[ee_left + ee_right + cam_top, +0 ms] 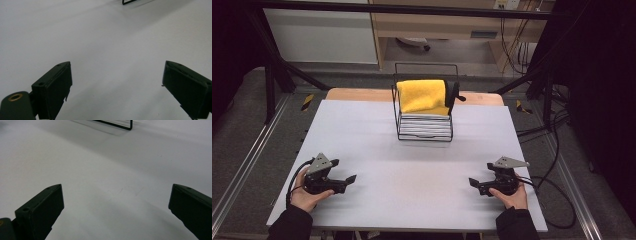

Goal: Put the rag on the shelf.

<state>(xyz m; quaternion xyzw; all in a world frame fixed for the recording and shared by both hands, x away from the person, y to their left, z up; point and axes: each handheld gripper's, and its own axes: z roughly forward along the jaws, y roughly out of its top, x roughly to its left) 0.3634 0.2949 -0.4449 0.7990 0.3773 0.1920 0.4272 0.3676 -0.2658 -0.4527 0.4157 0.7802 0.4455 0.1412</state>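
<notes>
Two open hand-held grippers [346, 181] [476, 184], one yellow cloth [422, 95].

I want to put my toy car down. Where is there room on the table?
Lots of bare table lies between the left gripper and the right gripper, and in front of the wire rack. Both sides of the rack are bare too. It is crowded only at the rack, with its yellow cloth.

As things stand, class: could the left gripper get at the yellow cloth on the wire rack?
Probably yes. The left gripper is open and holds nothing, and bare table lies between it and the yellow cloth draped over the wire rack.
</notes>
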